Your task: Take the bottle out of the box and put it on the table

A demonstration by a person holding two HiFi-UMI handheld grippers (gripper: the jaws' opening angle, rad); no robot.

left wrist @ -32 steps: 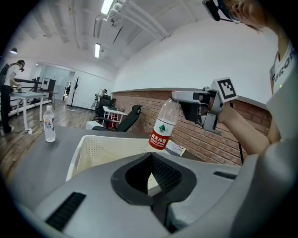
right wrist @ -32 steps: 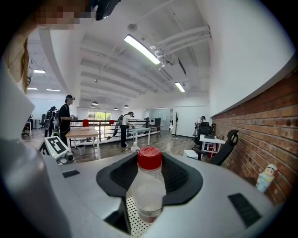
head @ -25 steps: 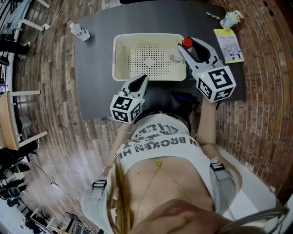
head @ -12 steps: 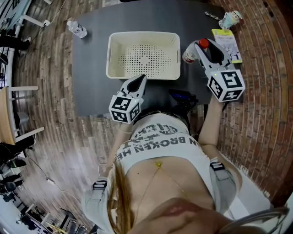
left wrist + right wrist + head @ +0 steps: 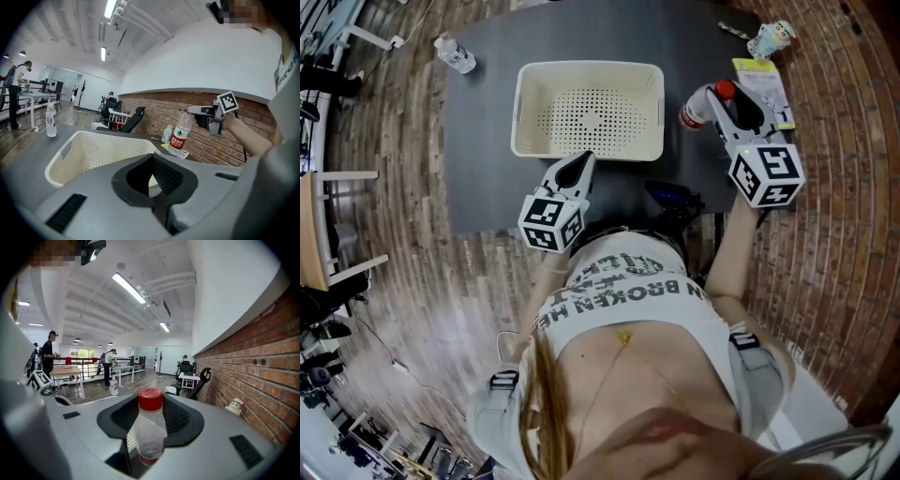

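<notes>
Now: right gripper (image 5: 714, 101) is gripping the bottle (image 5: 696, 114), its jaws pressing on both sides high up near the neck, under the red cap.
Bottle place: it is sitting clear of the box (image 5: 521, 112), off the box's right side, over the table (image 5: 487, 178) and just beside the yellow booklet (image 5: 766, 82).
Long axis: it is running upright, cap up and base toward the table; no view is showing whether the base is touching.
Left gripper (image 5: 581, 161): it is hovering at the box's near rim, jaws drawn together with nothing between them, well apart from the bottle.
Nearer hand: the right, which is carrying it.
Coming move, as I judge: going straight down with the bottle kept upright, then letting the jaws part.
</notes>
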